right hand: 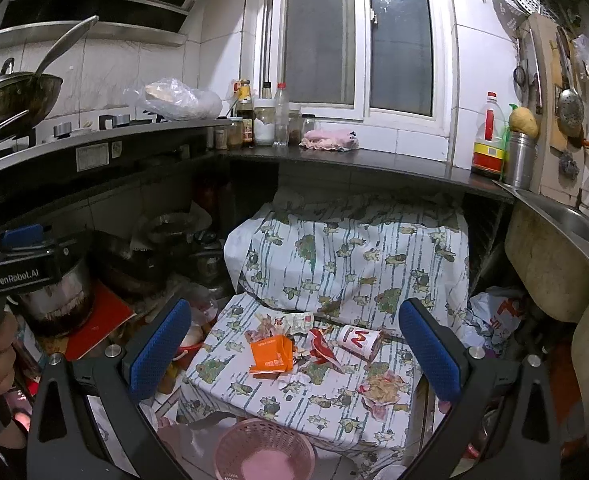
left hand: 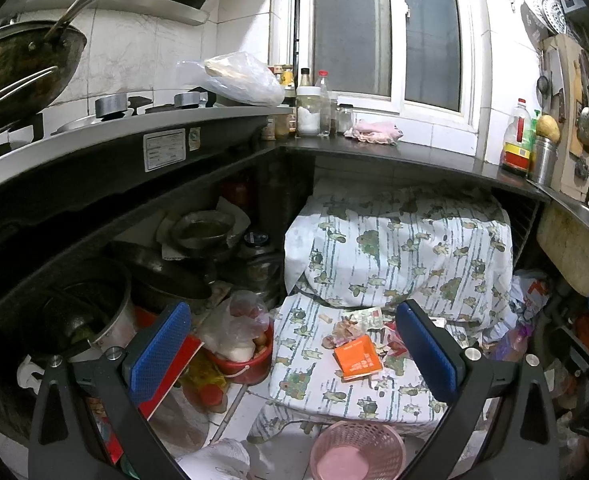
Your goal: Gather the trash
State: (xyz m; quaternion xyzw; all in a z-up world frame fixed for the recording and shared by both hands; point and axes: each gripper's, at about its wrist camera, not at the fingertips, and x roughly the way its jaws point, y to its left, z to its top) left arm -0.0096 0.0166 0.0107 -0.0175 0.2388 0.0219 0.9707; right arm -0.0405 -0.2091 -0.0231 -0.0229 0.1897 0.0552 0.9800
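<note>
Trash lies on a low surface covered by a patterned cloth (right hand: 326,400): an orange carton (right hand: 272,356), a white paper cup with a red logo (right hand: 360,340), red-and-white wrapper scraps (right hand: 320,346) and a crumpled wrapper (right hand: 384,390). The left wrist view shows the orange carton (left hand: 358,358) and scraps (left hand: 346,328). A pink mesh basket (right hand: 264,450) stands on the floor below the cloth's front edge; it also shows in the left wrist view (left hand: 358,450). My left gripper (left hand: 294,352) and right gripper (right hand: 294,346) are open and empty, above the cloth.
Pots (left hand: 90,312), a red bucket with a plastic bag (left hand: 242,344) and pans crowd the shelf under the stove at left. A dark counter (right hand: 374,162) with bottles runs above. A sink edge (right hand: 566,220) and bags (right hand: 494,316) are at right.
</note>
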